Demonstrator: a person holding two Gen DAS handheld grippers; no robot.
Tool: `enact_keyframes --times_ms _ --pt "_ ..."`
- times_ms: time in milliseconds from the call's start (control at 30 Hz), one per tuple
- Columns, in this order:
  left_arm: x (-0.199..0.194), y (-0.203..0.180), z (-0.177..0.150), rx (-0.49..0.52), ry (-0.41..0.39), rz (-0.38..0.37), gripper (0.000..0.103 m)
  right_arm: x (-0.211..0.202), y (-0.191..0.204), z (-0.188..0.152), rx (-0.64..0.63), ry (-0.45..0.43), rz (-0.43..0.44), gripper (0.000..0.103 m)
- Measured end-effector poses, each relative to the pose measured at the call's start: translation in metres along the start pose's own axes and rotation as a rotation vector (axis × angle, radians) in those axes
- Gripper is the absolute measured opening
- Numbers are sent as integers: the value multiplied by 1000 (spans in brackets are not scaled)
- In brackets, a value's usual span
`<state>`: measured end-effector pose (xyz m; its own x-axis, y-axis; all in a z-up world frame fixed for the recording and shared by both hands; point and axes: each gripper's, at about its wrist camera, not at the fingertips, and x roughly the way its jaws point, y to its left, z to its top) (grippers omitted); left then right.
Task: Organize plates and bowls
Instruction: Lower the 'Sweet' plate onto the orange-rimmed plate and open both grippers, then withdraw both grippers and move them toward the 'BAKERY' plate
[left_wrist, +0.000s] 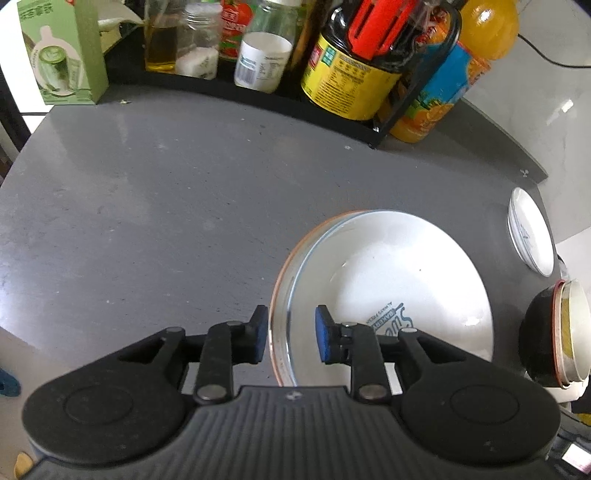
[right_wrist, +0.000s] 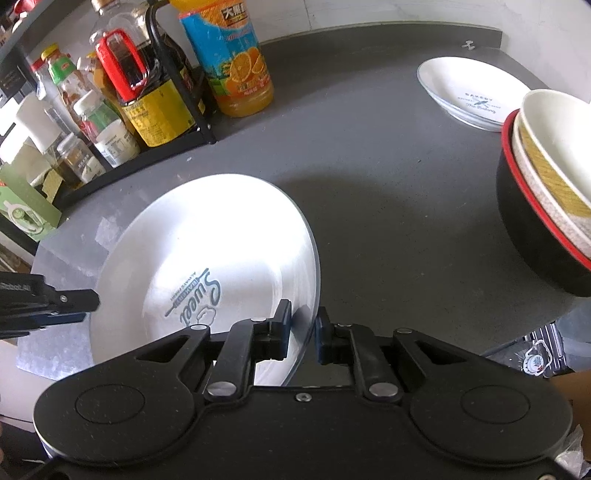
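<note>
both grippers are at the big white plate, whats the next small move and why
Probably close both grippers on the big white plate's rim. The left gripper and right gripper each straddle opposite edges with open jaws, so nothing is gripped. Once held, it could go toward the small plate beside the stacked bowls.
</note>
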<state>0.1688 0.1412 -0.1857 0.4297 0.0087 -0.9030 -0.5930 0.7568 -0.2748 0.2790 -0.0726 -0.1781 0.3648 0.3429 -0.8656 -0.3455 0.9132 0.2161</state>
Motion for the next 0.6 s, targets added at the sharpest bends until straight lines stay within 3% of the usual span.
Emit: enact_keyframes --times_ms 267,367,533,600 --pt "-11 9 -6 12 -21 29 29 7 8 5 -27 19 -24 19" --pt "-13 7 -7 26 -33 31 39 2 7 7 -10 18 -20 21" --pt "-20 -1 -5 66 -79 34 66 -15 4 11 -8 -10 -8 21" --pt "-21 -6 -4 85 -97 24 69 -25 1 14 -1 -29 -8 24"
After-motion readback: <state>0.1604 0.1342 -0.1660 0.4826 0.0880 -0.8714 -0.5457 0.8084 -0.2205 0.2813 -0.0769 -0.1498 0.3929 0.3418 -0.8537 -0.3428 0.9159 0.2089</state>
